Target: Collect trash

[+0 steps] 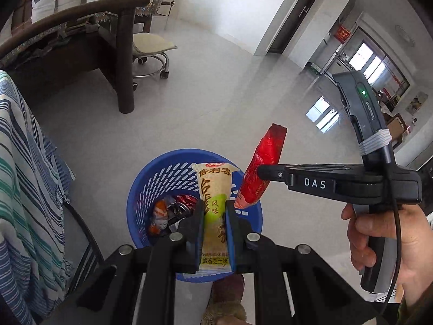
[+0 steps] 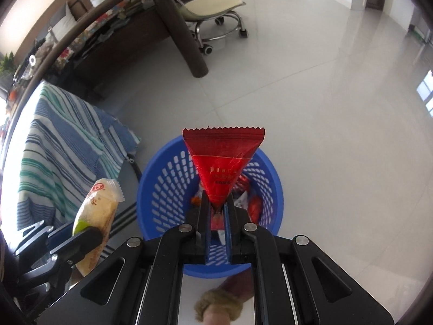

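While both wrappers are hanging above the blue basket (image 1: 151, 178), you are readying the drop.
Your left gripper (image 1: 213, 216) is pinching the yellow snack packet (image 1: 213, 189) at lower centre; your right gripper (image 2: 216, 211) is clamping the red wrapper (image 2: 222, 162), both poised over the trash already inside.

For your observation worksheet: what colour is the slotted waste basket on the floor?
Blue. The basket shows best in the right wrist view.
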{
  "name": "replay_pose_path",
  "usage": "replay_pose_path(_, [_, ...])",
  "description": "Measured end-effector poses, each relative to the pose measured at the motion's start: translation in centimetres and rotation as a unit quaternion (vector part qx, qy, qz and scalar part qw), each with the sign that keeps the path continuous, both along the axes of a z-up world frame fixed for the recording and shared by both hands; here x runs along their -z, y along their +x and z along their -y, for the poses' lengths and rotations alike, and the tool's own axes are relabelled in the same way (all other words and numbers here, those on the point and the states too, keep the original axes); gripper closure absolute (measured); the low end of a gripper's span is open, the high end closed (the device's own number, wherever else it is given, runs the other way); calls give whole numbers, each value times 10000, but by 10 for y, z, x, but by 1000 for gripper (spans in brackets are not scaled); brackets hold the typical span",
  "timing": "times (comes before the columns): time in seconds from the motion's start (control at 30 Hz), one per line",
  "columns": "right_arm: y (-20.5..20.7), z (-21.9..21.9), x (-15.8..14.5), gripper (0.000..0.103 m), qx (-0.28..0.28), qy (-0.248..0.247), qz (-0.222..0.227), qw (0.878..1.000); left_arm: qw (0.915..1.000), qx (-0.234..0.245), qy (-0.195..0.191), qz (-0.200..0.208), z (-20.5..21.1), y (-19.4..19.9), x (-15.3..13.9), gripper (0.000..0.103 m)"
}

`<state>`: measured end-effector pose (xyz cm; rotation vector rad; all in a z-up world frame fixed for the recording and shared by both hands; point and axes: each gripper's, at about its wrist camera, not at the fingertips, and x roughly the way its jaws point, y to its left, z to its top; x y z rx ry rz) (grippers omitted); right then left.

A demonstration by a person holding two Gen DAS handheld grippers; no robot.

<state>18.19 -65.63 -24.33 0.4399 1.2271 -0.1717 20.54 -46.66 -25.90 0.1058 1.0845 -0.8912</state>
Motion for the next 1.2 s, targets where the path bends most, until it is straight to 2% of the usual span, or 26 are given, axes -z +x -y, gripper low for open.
replay_pose_path(0.07, [-1,4,10,95,29,127,-70,9999,9999,116,76,-23,11,1,11,87])
replay_pose_path(0.1, [0,6,14,90,27,172,-102,9998,9997,181,143,-44,18,2,18,85])
replay_pose_path(0.17, [-2,11,22,68,129,228,-150,9995,9990,196,386,-89,30,4,32,64])
replay_pose_path(0.2, [-4,15,24,41,229,317,-113,9992,9991,143,397,-89,31,6,35,50])
replay_pose_path(0.23, [-8,19,25,37,322,396,-66,9987,9994,107,332,-70,31,6,35,49])
replay_pose_path(0.33, [-17,28,14,35,546,433,109,9975,9996,85,226,138,27,3,21,48])
replay_pose_path(0.4, [-25,34,-1,31,696,260,287,9968,9991,129,156,375,22,-2,1,45])
replay_pose_path(0.47, [-34,35,-23,19,846,-18,512,9951,9977,115,79,661,12,-14,-23,36])
replay_pose_path(0.53, [-45,36,-46,1,1025,-151,778,9916,9956,50,-53,934,-1,-28,-50,24])
replay_pose_path(0.6, [-56,33,-69,0,1217,-188,995,9874,9944,1,-136,1050,-17,-44,-71,14])
replay_pose_path(0.67, [-71,22,-90,0,1316,-341,1130,9842,9941,-45,-84,1079,-30,-60,-87,12])
replay_pose_path(0.7, [-78,14,-101,0,1323,-505,1214,9824,9936,-96,-29,1123,-36,-68,-92,11])
replay_pose_path(0.77, [-95,-8,-115,0,1245,-986,1186,9802,9924,-243,40,1207,-49,-84,-101,0])
replay_pose_path(0.83, [-118,-30,-120,0,1244,-1412,1154,9753,9902,-311,200,1350,-56,-98,-107,0])
replay_pose_path(0.9, [-140,-47,-117,0,1259,-1384,1137,9757,9867,-320,351,1556,-61,-111,-112,0])
replay_pose_path(0.97, [-158,-60,-110,0,1190,-1257,1032,9795,9856,-342,309,1628,-69,-120,-117,0])
replay_pose_path(1.07, [-177,-77,-109,0,1131,-1343,1019,9792,9852,-532,231,1615,-80,-123,-122,0])
replay_pose_path(1.2, [-183,-100,-118,0,1016,-1609,1160,9748,9785,-780,442,1858,-86,-127,-122,0])
